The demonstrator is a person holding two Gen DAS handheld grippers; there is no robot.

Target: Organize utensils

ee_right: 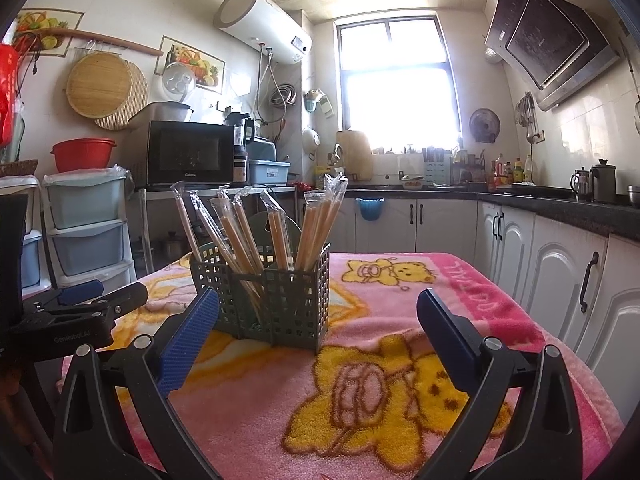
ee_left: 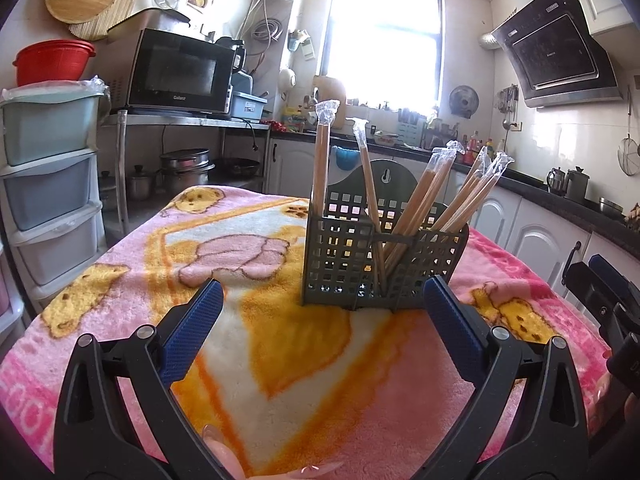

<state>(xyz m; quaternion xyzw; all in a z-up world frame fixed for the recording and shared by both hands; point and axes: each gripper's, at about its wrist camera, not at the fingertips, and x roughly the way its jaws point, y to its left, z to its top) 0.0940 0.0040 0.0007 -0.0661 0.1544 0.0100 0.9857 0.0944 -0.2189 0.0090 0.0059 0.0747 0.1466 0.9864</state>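
Observation:
A dark green lattice utensil holder (ee_left: 352,264) (ee_right: 288,304) stands on a pink cartoon blanket (ee_left: 280,380) (ee_right: 360,400). Several wrapped pairs of wooden chopsticks (ee_left: 424,196) (ee_right: 316,228) stick up from its compartments, leaning different ways. My left gripper (ee_left: 323,292) is open and holds nothing; it hovers just in front of the holder. In the right wrist view my right gripper (ee_right: 318,302) is open too, with the holder just beyond its left finger. The left gripper's black body shows at the left edge of that view.
A stack of plastic drawers (ee_left: 48,184) stands left of the table, with a microwave (ee_left: 180,72) on a steel rack behind. White cabinets (ee_right: 560,280) under a dark counter run along the right. A person's fingertips (ee_left: 224,452) show at the bottom edge.

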